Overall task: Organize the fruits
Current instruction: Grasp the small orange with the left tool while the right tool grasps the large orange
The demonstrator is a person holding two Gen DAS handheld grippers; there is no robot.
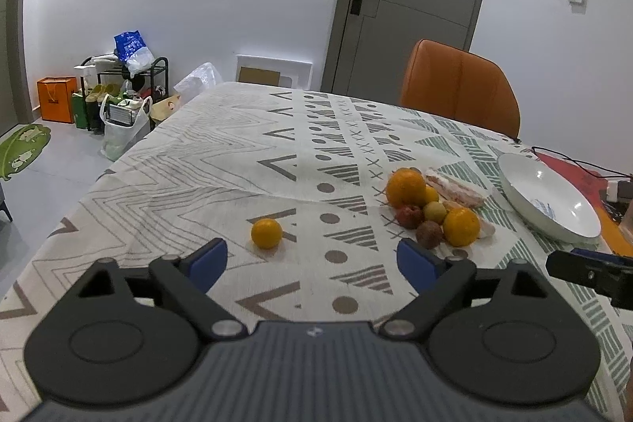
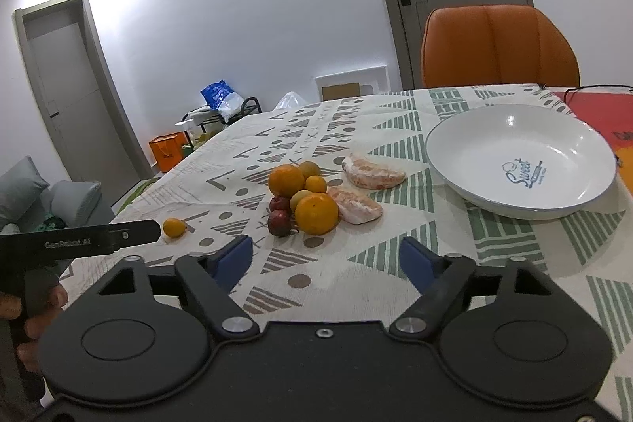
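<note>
Still at the approach step, nothing picked up yet. Left gripper [image 1: 312, 263] and right gripper [image 2: 326, 258] both gaped wide, empty. Fruit pile [image 2: 304, 198] sat mid-table, left of the empty white plate [image 2: 467, 161]; stray small orange [image 1: 266, 233] lay off left alone. Probably next: closing in on one fruit, then over to the plate.

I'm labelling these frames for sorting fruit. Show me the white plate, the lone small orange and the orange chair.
white plate [image 2: 474, 129]: right wrist view, far rim.
lone small orange [image 1: 266, 233]: left wrist view, middle of the fruit.
orange chair [image 2: 498, 46]: right wrist view, middle of the backrest.
</note>
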